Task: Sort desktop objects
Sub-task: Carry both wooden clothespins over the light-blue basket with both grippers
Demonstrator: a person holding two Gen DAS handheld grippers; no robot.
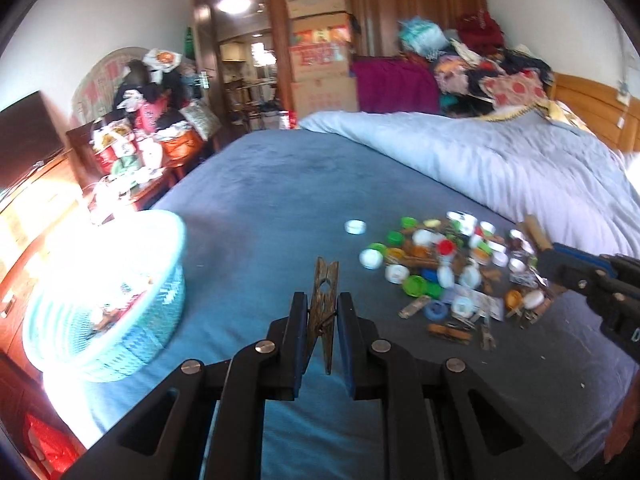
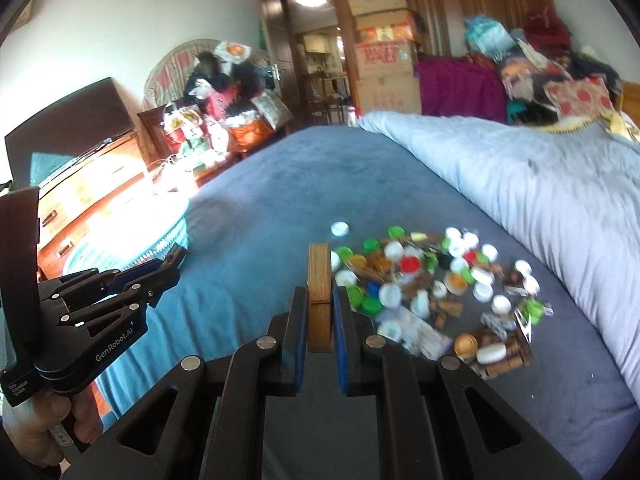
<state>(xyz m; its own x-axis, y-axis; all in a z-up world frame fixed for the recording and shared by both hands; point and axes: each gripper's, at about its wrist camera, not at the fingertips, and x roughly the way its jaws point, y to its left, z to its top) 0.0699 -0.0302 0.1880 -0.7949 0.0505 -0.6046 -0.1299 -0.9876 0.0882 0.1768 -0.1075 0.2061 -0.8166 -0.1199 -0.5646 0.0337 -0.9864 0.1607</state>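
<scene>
The left gripper (image 1: pixel 323 308) is matt black plastic with shiny metal rivets; its weathered clothespin (image 1: pixel 325 312) is rough, dark wood. The right gripper's block (image 2: pixel 319 300) is smoother, lighter wood. The bedspread (image 1: pixel 260 200) looks like soft matt cloth, the basket (image 1: pixel 120 320) like woven plastic, and the bottle caps (image 2: pixel 420 280) like glossy plastic.

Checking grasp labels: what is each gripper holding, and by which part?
Left gripper: dark weathered wooden clothespin, pinched across its sides near the spring. Right gripper: lighter wooden clothespin, clamped on its flat sides, lower half.
</scene>
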